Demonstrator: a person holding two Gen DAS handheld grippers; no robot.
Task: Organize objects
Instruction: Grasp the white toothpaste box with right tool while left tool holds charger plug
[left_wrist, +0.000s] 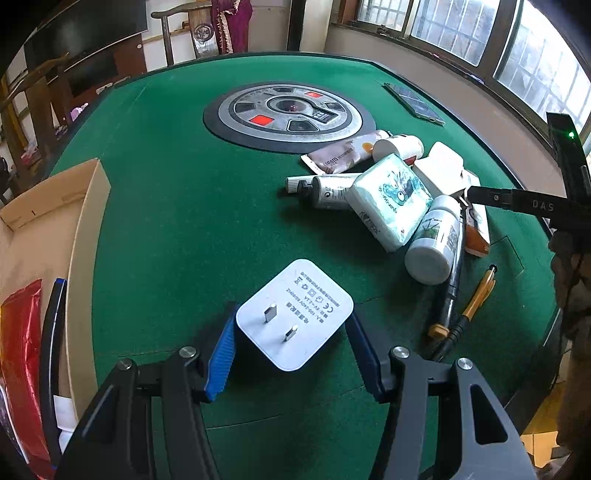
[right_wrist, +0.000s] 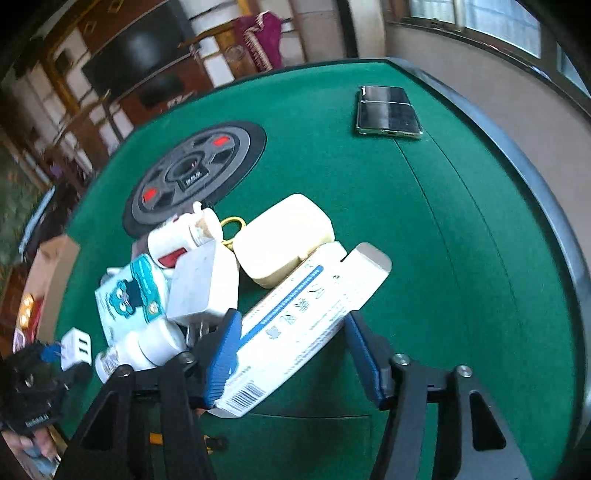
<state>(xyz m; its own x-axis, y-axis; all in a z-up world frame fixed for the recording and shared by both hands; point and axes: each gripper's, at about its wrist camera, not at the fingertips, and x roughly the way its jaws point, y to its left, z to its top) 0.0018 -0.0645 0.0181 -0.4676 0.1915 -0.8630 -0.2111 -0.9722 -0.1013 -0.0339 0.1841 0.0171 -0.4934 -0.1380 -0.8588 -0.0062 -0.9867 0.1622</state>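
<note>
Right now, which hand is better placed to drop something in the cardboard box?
Left. Its gripper holds the white charger, with the cardboard box just beside it. The right gripper is at the pile, around the long white carton.

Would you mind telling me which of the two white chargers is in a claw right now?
The USB charger, prongs towards the camera, sits between the left claw pads. The larger white adapter lies in the pile, ungripped.

You had a green felt table (left_wrist: 207, 206) with a round control panel (left_wrist: 288, 112) at its centre. Right of the panel lay a phone (left_wrist: 413, 101); nearer you than the panel sat a pile of tubes, bottles and boxes (left_wrist: 391, 192), two pens (left_wrist: 476, 295), and, left, a cardboard tray (left_wrist: 79, 236).
</note>
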